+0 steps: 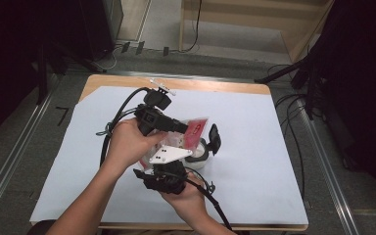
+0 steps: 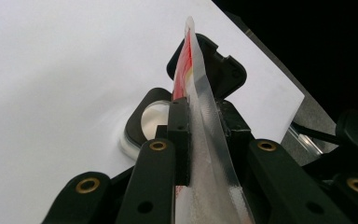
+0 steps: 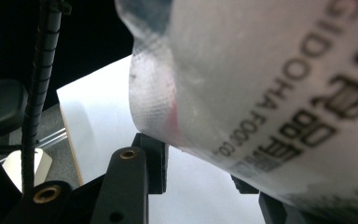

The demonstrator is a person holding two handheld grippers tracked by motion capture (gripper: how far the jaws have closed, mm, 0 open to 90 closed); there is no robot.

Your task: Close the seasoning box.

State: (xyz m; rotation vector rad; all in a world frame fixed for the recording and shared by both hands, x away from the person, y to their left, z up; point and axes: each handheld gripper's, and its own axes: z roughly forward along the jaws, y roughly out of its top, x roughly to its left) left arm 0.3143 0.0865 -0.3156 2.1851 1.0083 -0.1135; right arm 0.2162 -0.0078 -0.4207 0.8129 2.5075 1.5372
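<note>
The red and clear plastic pouch was held up above the middle of the surface, just over a small round white container with a black flip lid standing open. White sheeting covered the surface, and bare room lay on every side of the container, widest toward the right edge and the far edge, where a strip of wood showed.

The left gripper was pinched on the pouch's clear sealed edge, its jaws pressed against the film from both sides, with the pouch standing edge-on between them and the container below. The right gripper sat beneath the pouch, which hung in front of its camera; its jaws stood partly apart with the pouch's lower edge between them, and whether the pads pressed on the film could not be told.

Black print on the pouch's white panel read "GIDOHA FOOD", beside larger characters too blurred to read.
</note>
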